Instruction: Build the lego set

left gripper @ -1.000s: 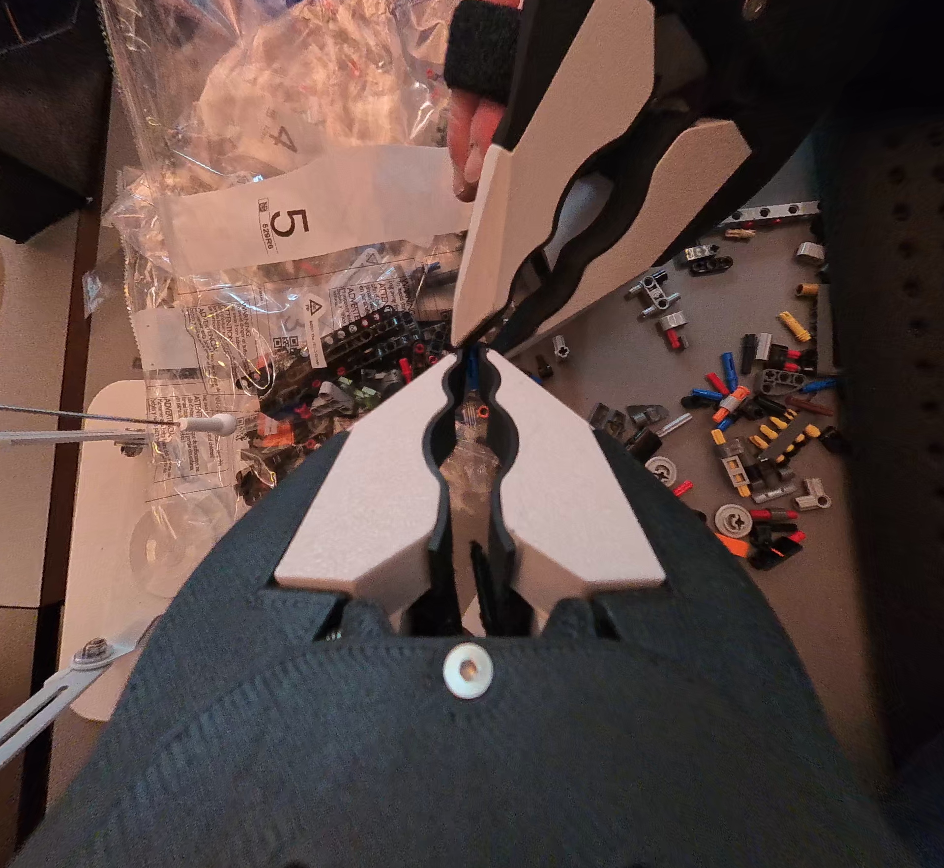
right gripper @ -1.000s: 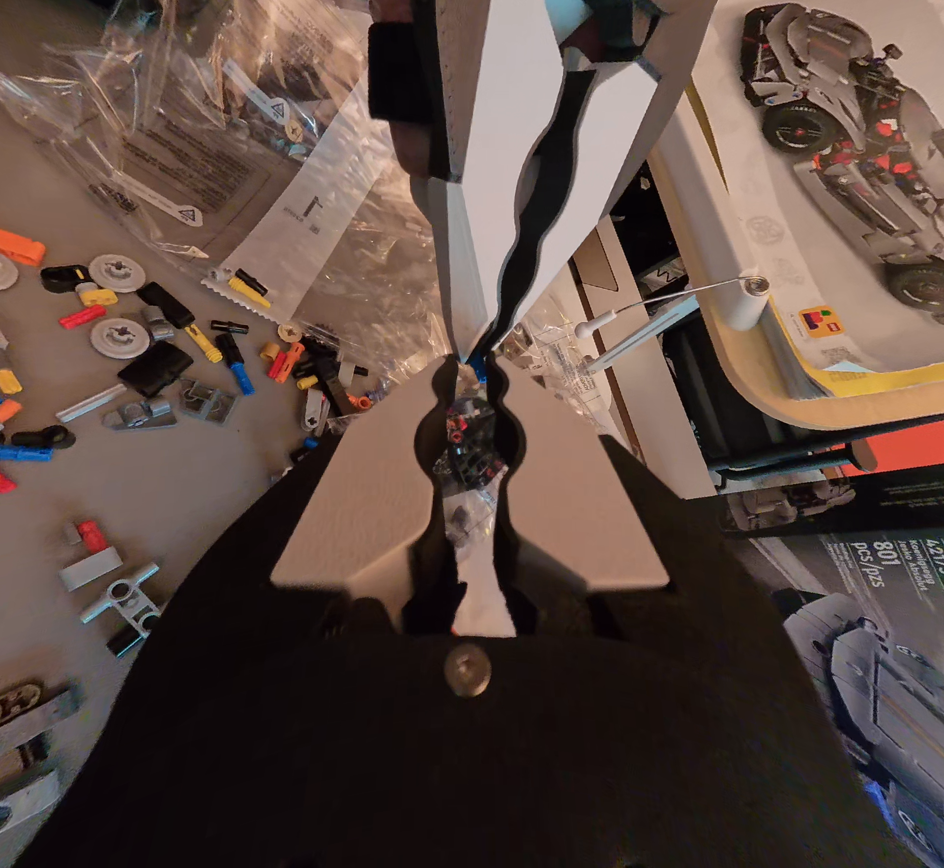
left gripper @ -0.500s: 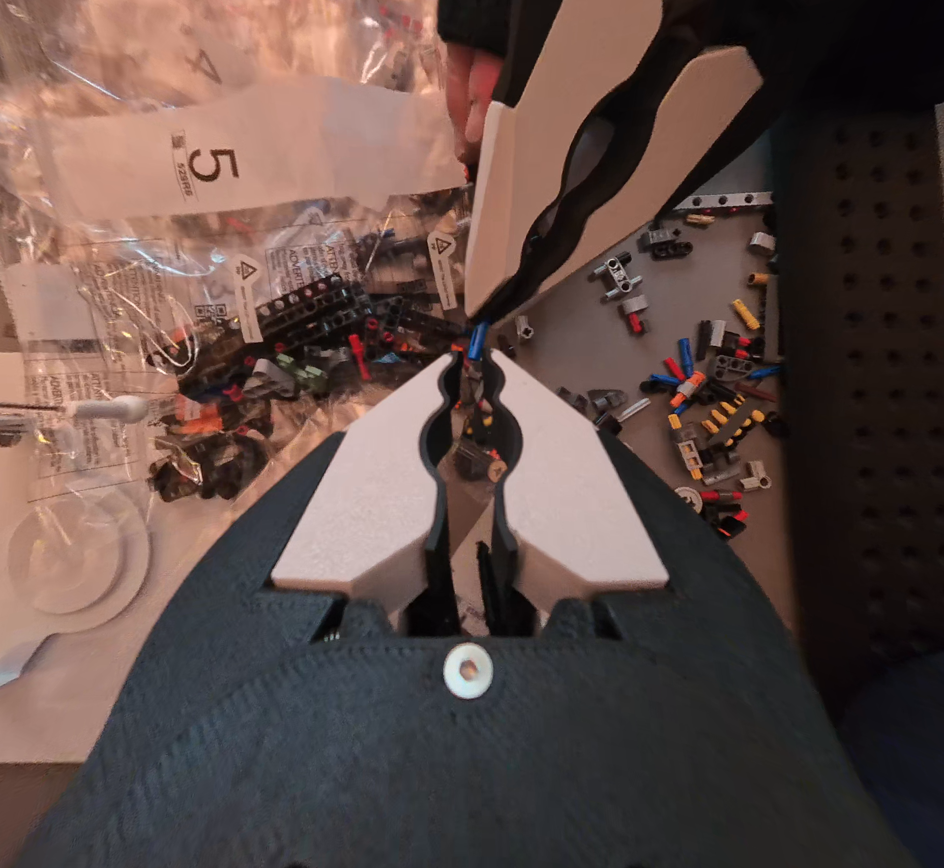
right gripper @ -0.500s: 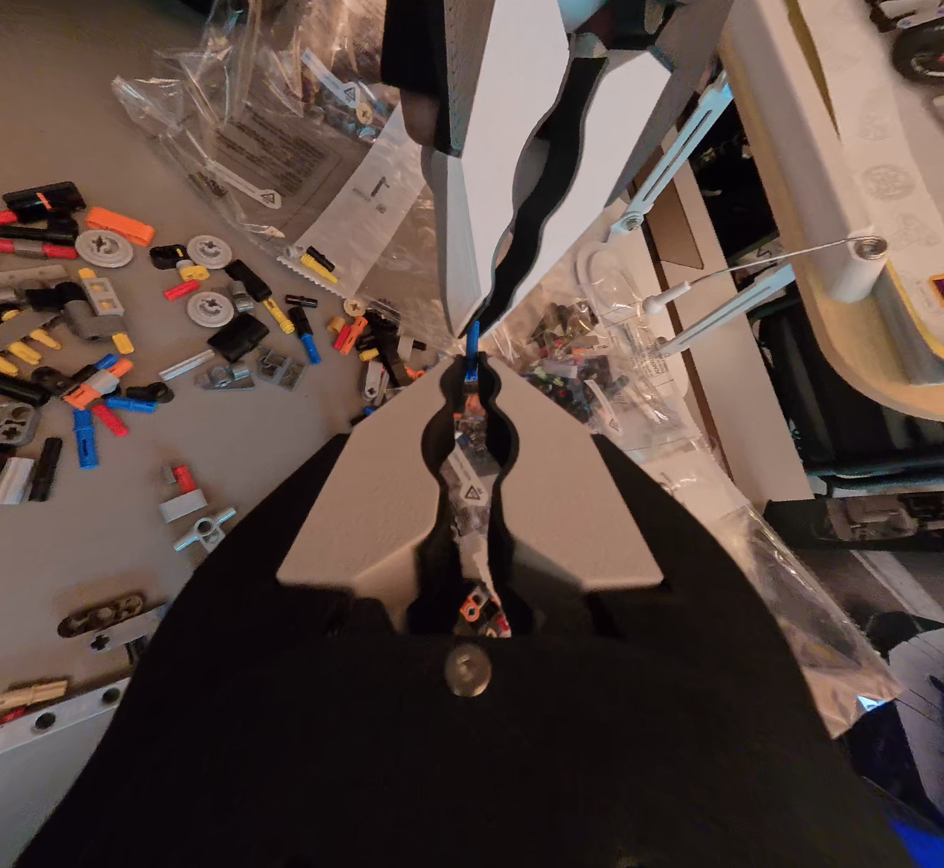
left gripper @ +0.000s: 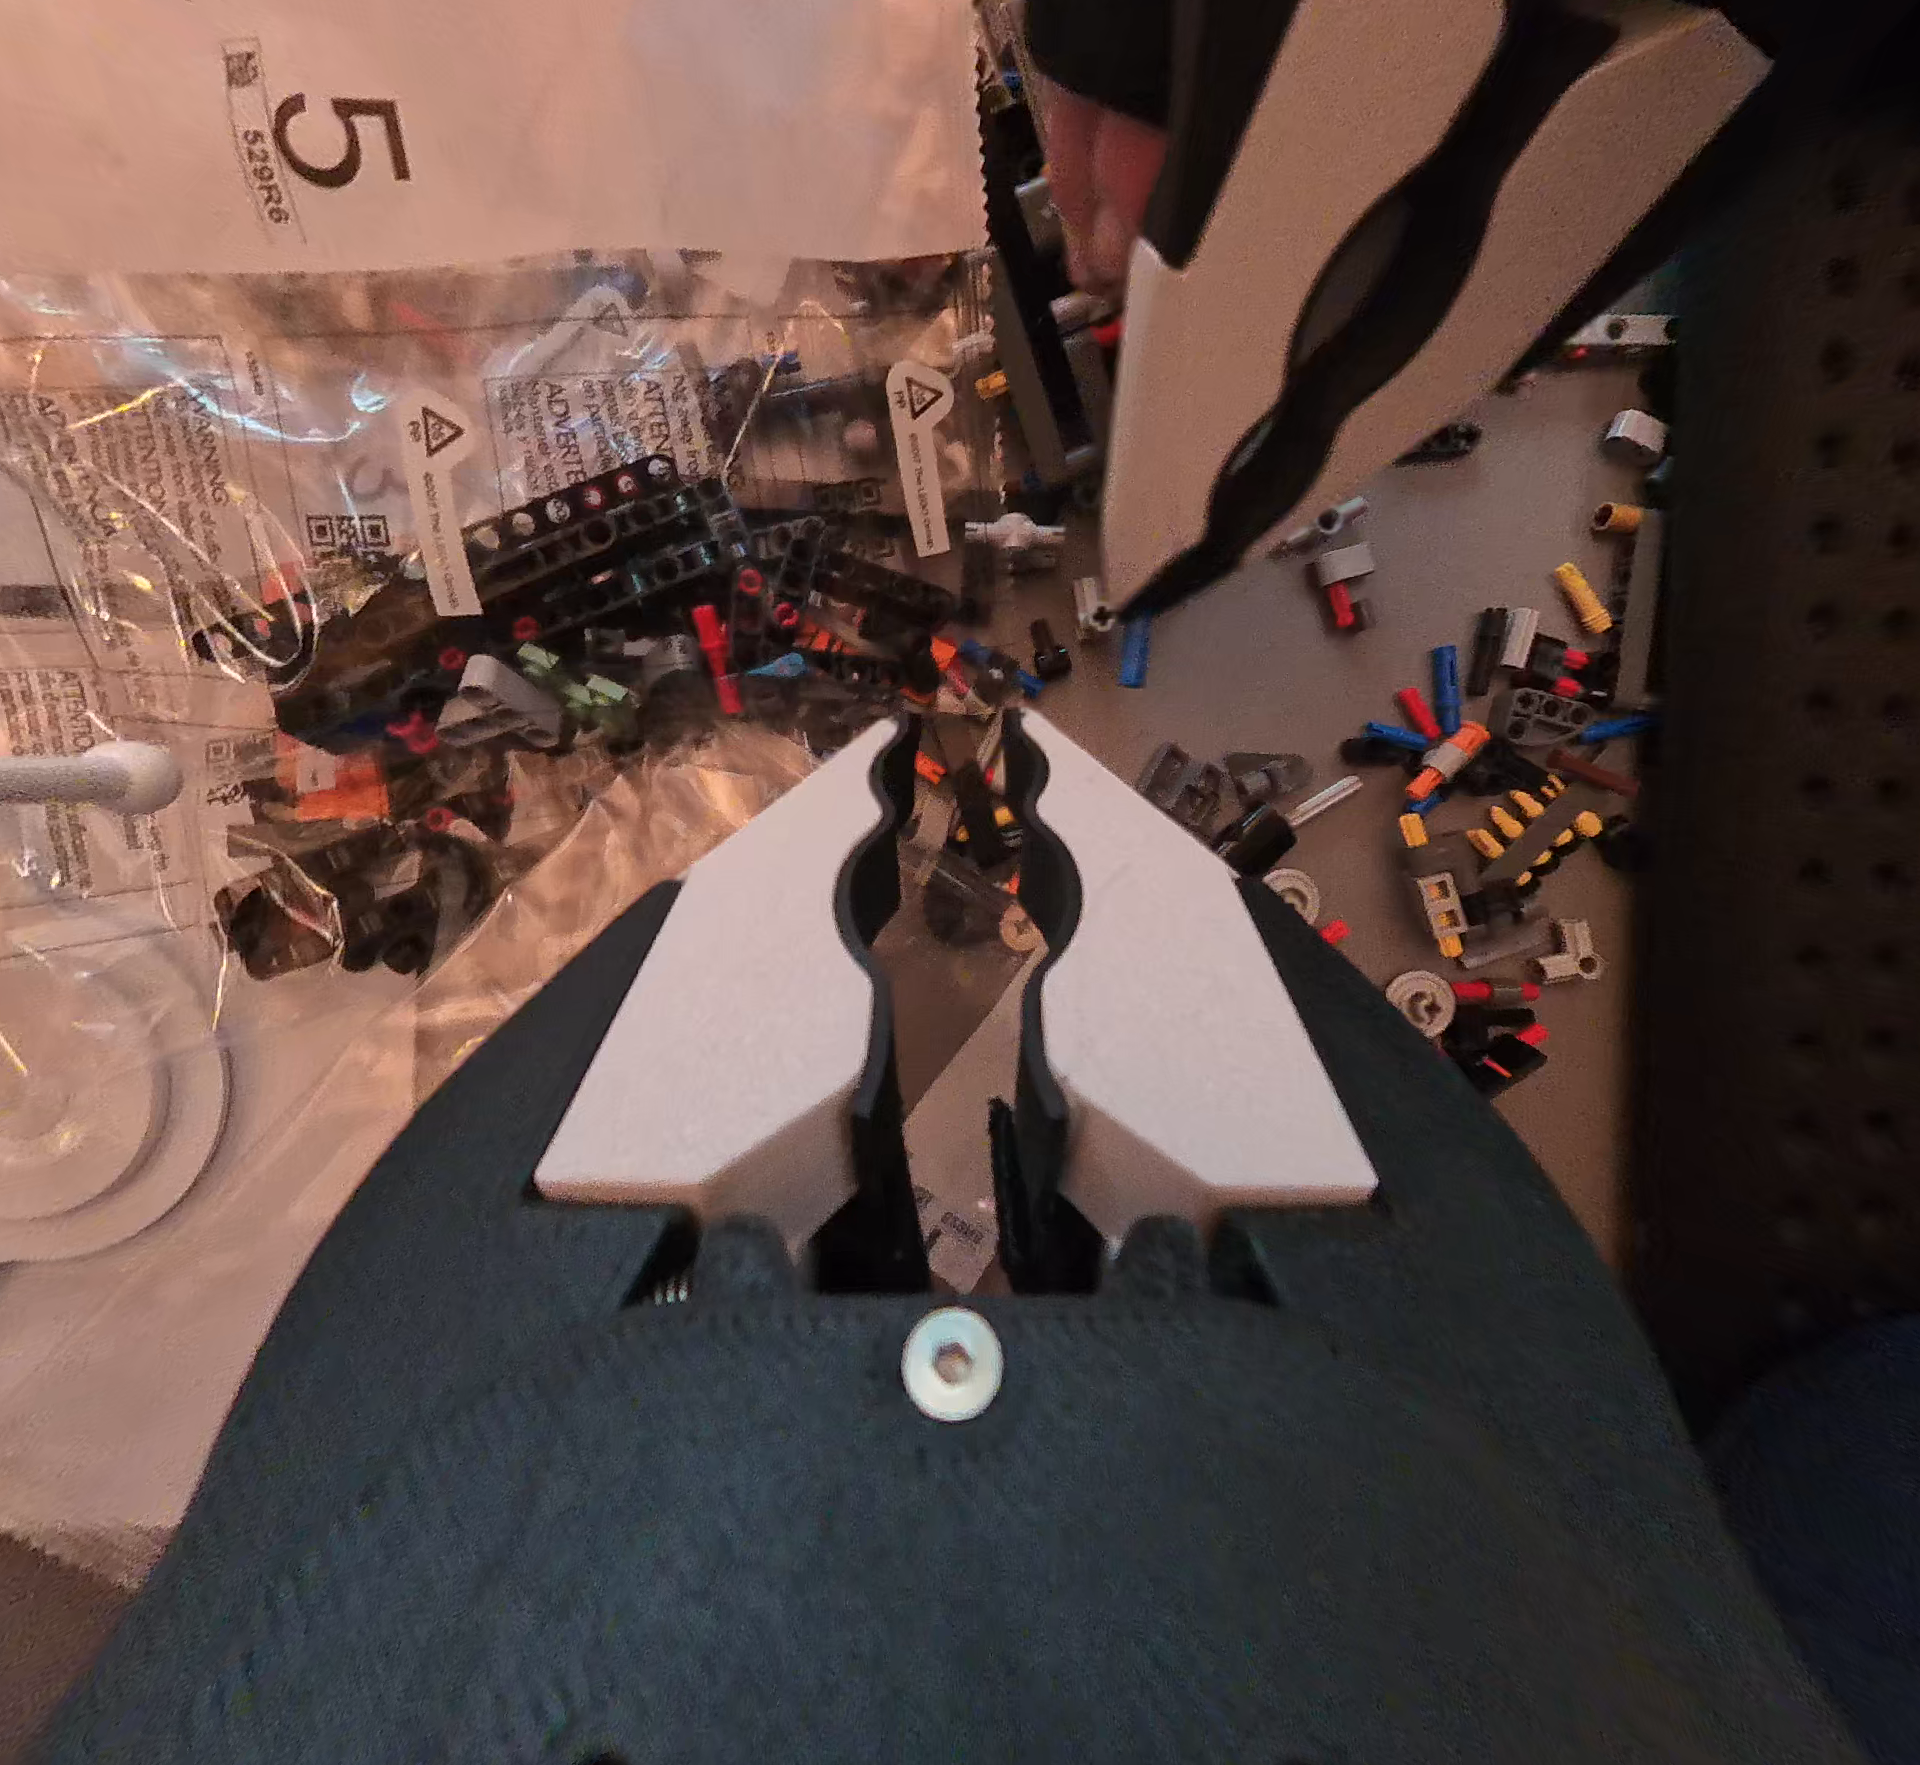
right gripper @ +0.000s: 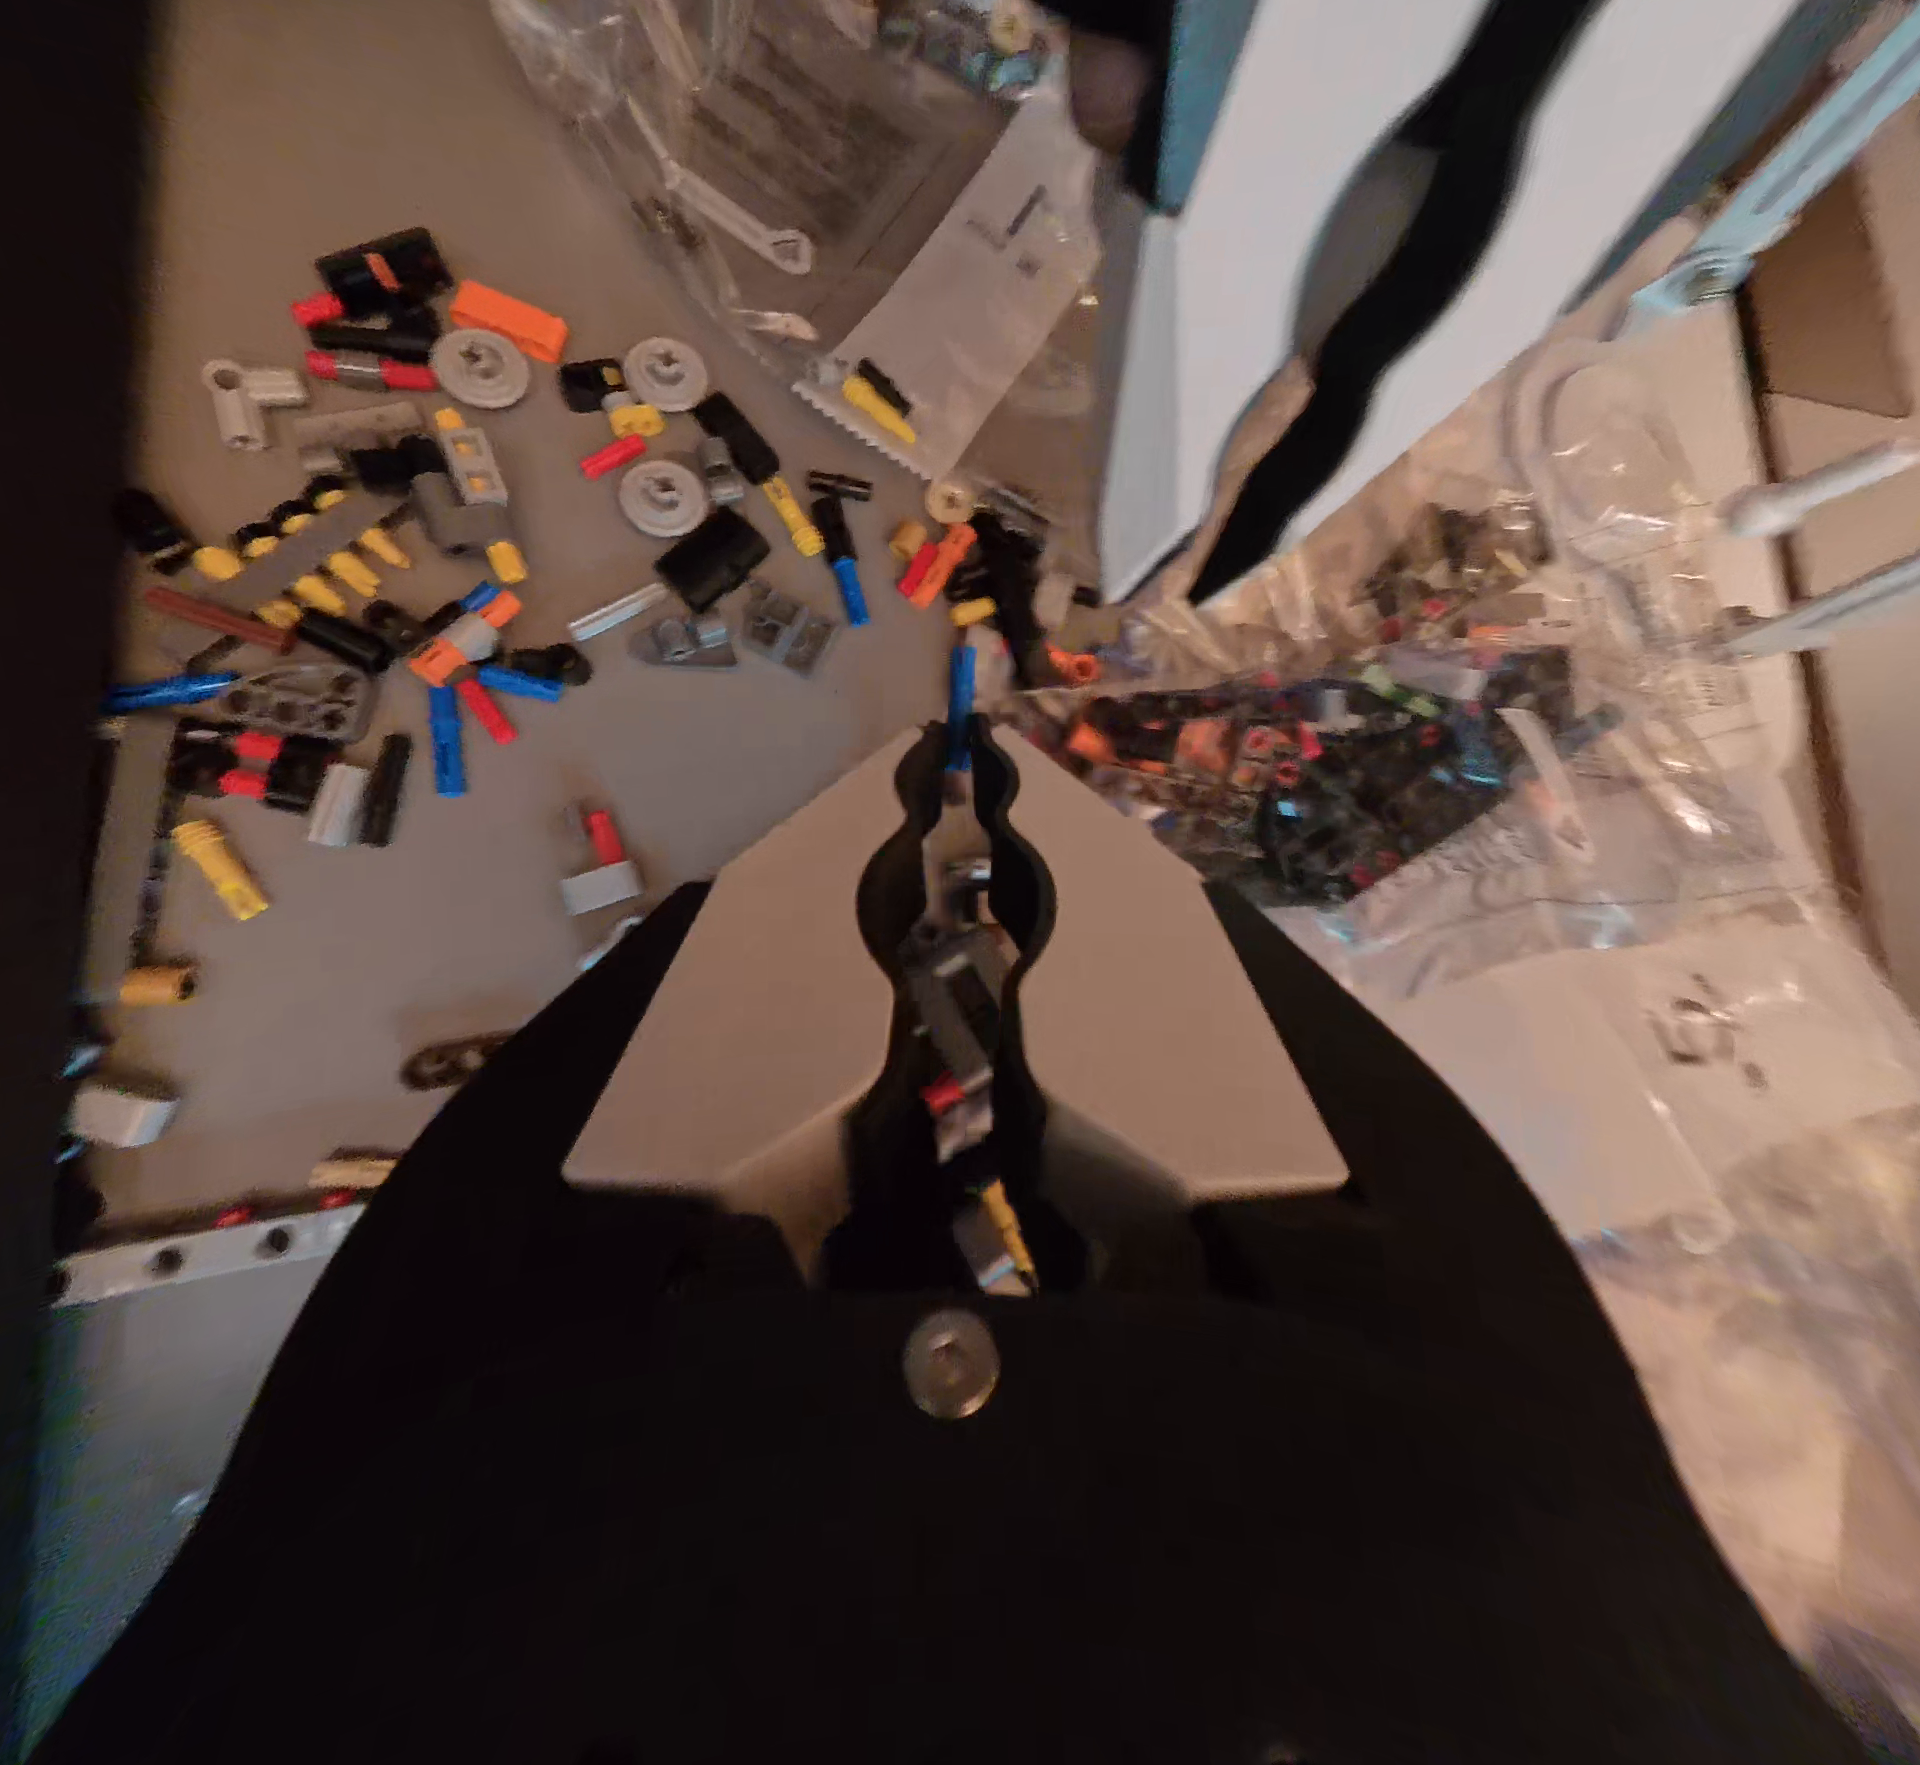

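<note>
Where clear bags (left gripper: 540,510) lie, printed labels (left gripper: 499,74) show.

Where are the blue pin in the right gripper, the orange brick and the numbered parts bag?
blue pin (right gripper: 961,692): right wrist view, its exposed shaft.
orange brick (right gripper: 509,319): right wrist view, its top face.
numbered parts bag (left gripper: 582,84): left wrist view, its white band.
</note>
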{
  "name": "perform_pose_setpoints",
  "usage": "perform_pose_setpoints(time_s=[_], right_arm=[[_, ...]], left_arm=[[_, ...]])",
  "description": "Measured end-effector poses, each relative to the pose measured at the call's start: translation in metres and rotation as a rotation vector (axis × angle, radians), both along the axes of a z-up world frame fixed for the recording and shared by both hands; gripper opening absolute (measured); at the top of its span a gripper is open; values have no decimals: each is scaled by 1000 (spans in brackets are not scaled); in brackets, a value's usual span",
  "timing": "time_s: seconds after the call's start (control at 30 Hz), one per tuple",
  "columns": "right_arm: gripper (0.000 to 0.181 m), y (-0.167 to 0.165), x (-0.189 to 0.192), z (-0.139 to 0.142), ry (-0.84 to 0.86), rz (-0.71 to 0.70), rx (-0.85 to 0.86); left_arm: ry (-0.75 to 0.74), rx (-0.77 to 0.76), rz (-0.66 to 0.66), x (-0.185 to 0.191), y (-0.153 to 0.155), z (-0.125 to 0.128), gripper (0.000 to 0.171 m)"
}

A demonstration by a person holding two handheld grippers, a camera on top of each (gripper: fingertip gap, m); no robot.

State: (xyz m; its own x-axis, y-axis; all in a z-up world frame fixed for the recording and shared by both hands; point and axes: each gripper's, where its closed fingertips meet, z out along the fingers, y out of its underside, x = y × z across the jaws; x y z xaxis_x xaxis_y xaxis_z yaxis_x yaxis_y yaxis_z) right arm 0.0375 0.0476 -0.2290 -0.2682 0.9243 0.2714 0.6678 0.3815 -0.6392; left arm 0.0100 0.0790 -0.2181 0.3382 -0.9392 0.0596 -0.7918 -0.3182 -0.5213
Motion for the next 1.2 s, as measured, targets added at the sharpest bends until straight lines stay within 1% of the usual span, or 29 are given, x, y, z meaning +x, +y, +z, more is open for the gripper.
perform_pose_setpoints(time_s=[0.1, 0.17, 0.23, 0.4, 0.5, 0.63, 0.73, 0.87, 1.0, 1.1, 1.17, 1.2], right_arm=[[2, -19, 7, -21, -107, 59, -97], [3, -20, 6, -30, -135, 65, -82], [7, -22, 0, -28, -113, 74, -78], [13, -27, -14, -7, 12, 94, -62], [13, -12, -29, -6, 57, 30, 25], [14, 8, -38, -22, 15, -46, 143], [13, 9, -41, -27, 7, -52, 139], [0, 11, -41, -29, 4, -54, 131], [0, 11, -42, -29, 11, -57, 128], [10, 11, -46, -27, 29, -64, 123], [18, 15, -47, -31, 15, -77, 149], [18, 17, -47, -33, 2, -77, 164]], left_arm=[[6, 6, 14, -3, 3, -1, 15], [11, 9, 17, -3, 4, -2, 16], [21, 11, 21, -4, 5, -3, 17], [26, 15, 30, -7, 6, -3, 17], [31, 17, 38, -8, 7, -4, 18], [51, 15, 49, -11, 9, -7, 19], [50, 18, 47, -11, 9, -6, 19], [47, 23, 49, -10, 9, -5, 20], [48, 30, 55, -12, 10, -5, 22], [47, 31, 57, -12, 11, -4, 22], [66, 28, 69, -15, 12, -8, 22], [79, 22, 73, -16, 12, -10, 22]])
